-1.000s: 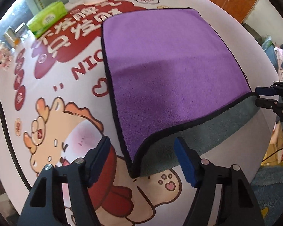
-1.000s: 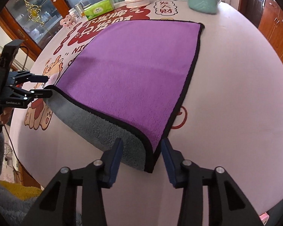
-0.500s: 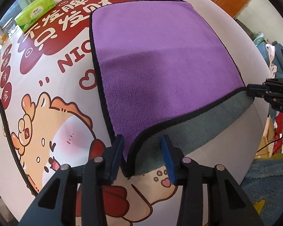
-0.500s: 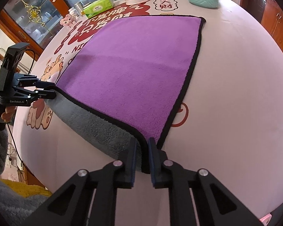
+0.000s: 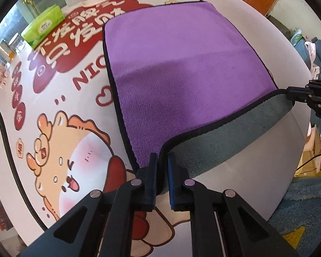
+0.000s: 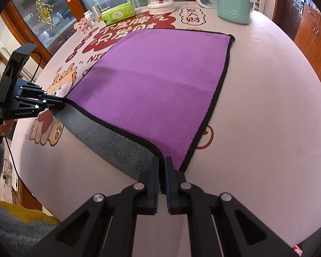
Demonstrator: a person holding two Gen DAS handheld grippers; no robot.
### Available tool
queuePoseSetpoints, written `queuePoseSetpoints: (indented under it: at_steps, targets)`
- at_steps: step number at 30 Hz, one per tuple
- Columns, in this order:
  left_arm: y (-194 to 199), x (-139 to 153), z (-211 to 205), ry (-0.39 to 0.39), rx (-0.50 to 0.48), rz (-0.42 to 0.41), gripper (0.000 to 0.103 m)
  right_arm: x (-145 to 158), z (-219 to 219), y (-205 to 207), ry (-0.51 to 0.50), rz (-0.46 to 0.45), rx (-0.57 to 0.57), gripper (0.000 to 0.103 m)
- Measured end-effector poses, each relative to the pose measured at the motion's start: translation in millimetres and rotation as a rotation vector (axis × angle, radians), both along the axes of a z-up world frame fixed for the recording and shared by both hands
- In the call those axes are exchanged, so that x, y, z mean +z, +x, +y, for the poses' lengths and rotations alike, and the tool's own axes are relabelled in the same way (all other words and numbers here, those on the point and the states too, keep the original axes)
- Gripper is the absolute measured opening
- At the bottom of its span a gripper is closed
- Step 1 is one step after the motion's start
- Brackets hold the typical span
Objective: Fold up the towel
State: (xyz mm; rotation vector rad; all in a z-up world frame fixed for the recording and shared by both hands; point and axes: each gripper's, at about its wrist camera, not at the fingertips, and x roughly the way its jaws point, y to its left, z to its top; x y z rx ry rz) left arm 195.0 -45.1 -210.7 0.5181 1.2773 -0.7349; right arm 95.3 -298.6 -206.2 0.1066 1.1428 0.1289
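Left wrist view first: off to the left of my left claw point(image 5: 162, 171) the counter point(image 5: 53, 107) carries a cartoon animal print and red lettering, with a green tissue pack point(image 5: 43, 24) far ahead on that side. My left claw is pinching the near left corner of the towel point(image 5: 182, 64), its pads pressed onto the black hem. Ahead of the claw the purple face lies flat on the counter; to its right the near edge is lifted, showing the grey underside. At the far right of this view my right claw point(image 5: 293, 92) grips the other near corner.

From the right wrist view, my left claw point(image 6: 60, 105) sits far to the left, clamped on its corner of the towel point(image 6: 160, 81). My right claw point(image 6: 162, 171) is pressed together on the near right corner. Far ahead and to its right a mint green container point(image 6: 234, 4) stands on the counter point(image 6: 267, 107).
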Motion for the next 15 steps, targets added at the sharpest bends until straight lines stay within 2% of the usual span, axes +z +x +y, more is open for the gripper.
queuePoseSetpoints:
  at_steps: [6,15]
  targets:
    - [1.5,23.4,-0.6,-0.008,0.025,-0.073,0.007,16.5,-1.8,2.6,-0.006,-0.039,-0.021,0.005]
    - [36.9,57.6,-15.5,-0.008,0.123,-0.222,0.007,49.8,-8.8,17.9,-0.018,-0.124,-0.094,0.005]
